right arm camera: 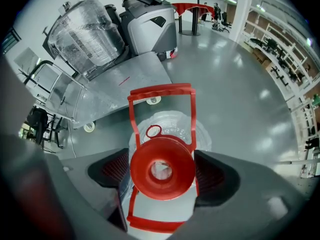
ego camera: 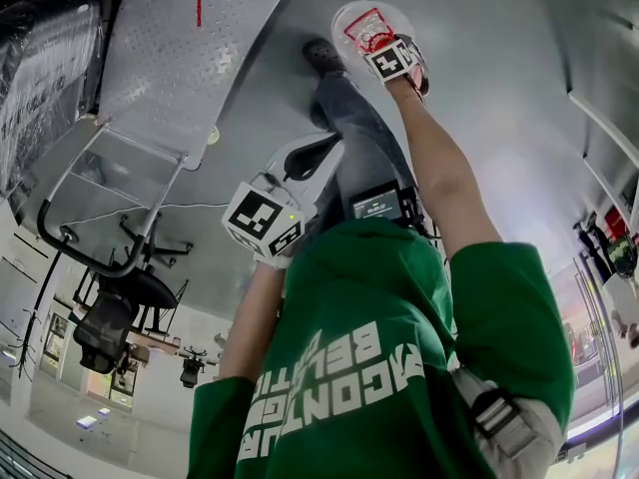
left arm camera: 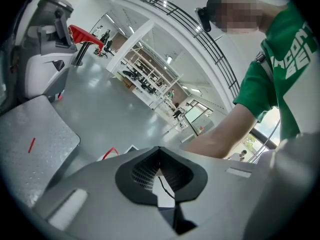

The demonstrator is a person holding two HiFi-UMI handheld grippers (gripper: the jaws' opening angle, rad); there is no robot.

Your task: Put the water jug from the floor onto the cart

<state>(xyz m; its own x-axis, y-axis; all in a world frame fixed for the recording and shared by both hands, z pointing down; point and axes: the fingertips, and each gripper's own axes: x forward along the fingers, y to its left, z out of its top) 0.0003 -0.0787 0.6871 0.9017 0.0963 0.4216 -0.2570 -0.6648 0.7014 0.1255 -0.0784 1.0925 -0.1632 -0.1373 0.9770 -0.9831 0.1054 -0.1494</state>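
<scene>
In the head view the cart [ego camera: 170, 58] lies at 11 o'clock, its studded metal deck bare where it shows and its tube handle curving down toward 8 o'clock. An office chair [ego camera: 105, 327] stands beyond that handle, at 8 o'clock. In the right gripper view the cart deck runs from 9 to 11 o'clock. A bulky thing wrapped in clear film [right arm camera: 87, 31] is at 11 o'clock and a grey machine [right arm camera: 150, 21] at 12, both behind the deck.

The left gripper [left arm camera: 159, 166] hangs near the middle of the head view, held close to the person's green shirt [ego camera: 369, 367]. In its own view the jaws are pressed together with nothing between them. The cart's corner shows at 9 o'clock and an outstretched bare arm [left arm camera: 225, 134] crosses at 3 o'clock.

The water jug [ego camera: 367, 28] stands upright on the grey floor [right arm camera: 240, 84] at 12 to 1 o'clock in the head view. It is just right of the cart's edge and not on it, with a foot in a dark shoe [ego camera: 321, 56] close beside it at 11 o'clock.

The right gripper [right arm camera: 161, 174] reaches down onto the jug's top. Its jaws are held part-way apart and closed in on the red cap [right arm camera: 161, 154]. A ribbed pad [right arm camera: 212, 171] sits against each side. The red carry handle [right arm camera: 160, 90] stands up behind the cap at 12 o'clock, and its straps run down past the cap on both sides. The jug's clear shoulder spreads out beneath.
</scene>
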